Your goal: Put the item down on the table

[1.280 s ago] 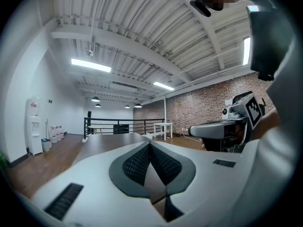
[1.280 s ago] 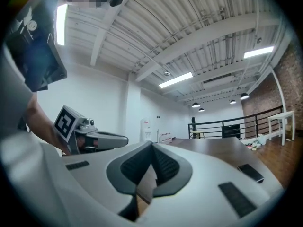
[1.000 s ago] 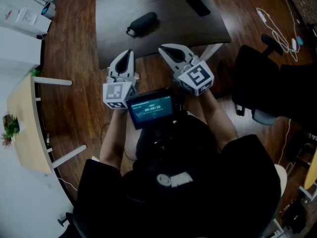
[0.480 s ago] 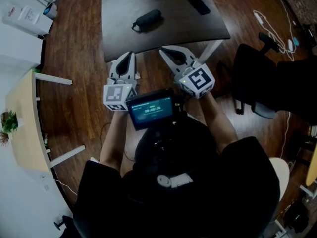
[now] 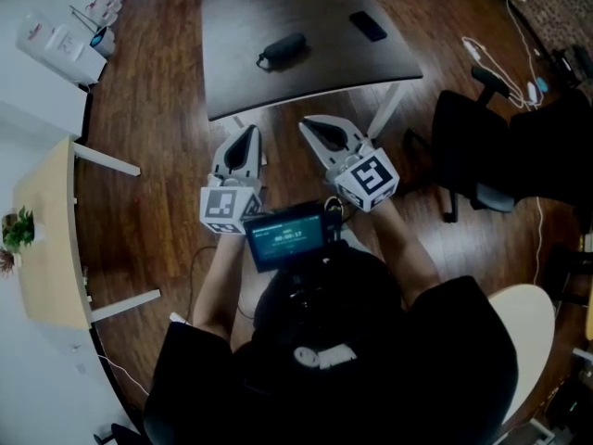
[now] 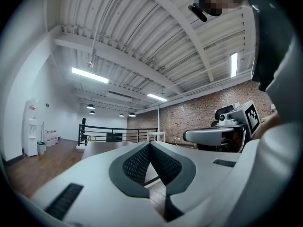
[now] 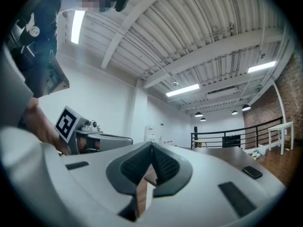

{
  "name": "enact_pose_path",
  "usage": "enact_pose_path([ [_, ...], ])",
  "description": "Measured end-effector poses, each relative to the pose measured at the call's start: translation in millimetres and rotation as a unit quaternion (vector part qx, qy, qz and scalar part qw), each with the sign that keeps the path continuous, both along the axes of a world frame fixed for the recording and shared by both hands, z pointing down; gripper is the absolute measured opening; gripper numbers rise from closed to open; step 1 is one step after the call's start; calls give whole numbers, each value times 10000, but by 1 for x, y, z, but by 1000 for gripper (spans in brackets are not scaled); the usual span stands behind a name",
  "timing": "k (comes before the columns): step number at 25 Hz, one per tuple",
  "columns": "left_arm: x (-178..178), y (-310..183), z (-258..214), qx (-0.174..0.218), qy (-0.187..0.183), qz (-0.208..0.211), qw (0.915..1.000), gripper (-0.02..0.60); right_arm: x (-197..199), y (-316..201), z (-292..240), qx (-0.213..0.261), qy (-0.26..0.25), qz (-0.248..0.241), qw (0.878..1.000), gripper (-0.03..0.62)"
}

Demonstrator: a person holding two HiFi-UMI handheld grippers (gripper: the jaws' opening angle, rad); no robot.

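From the head view, my left gripper (image 5: 247, 133) and my right gripper (image 5: 311, 123) hang side by side over the wooden floor (image 5: 157, 137), short of the near edge of the dark table (image 5: 241, 86). Neither reaches over the tabletop. A dark pouch (image 5: 281, 49), which I take to be the item, lies flat on the table, roughly midway between the near and far edges and a little left of centre. A phone (image 5: 369, 26) lies well apart from it, toward the right edge. A black chair (image 5: 473, 156) stands off the table's right corner.

In the left gripper view my jaws are pressed together, the ribbed pads meeting with nothing between them. Past them I see only a strip of the tabletop, a railing (image 6: 118, 129) and a brick wall (image 6: 199, 112), with my other gripper and its marker cube (image 6: 251, 118) off to the right. The pouch does not show here.

In the right gripper view the jaws are likewise pressed together and empty. This view catches the phone on the table at the right, which the left one misses, and neither gripper view shows the pouch. Only the head view places it.

With the pouch resting on the table and both grippers holding nothing, I judge the putting-down to be done, with nothing left to release.
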State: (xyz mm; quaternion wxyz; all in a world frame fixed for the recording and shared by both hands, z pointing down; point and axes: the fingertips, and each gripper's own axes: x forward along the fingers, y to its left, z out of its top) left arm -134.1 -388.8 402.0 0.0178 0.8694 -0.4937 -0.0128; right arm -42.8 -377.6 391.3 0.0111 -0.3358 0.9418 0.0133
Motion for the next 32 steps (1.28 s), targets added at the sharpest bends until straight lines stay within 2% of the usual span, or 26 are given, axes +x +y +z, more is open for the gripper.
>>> enact_pose_path([
  [9,-10,105,-15,115,72,200,9997,0,-20,101,-17,-8,6,189,9998,3],
  [12,-11,133,-15,21,142,248,9996,0,-25,131,-20,-2,32,194,9998,4],
  [21,-14,184,-18,90,141,236,9996,0,-34,185,-27,60,57,102,9999,4],
  [32,7,242,-34,156,217,333,9991,0,-17,248,-29,-22,176,172,9997,5],
])
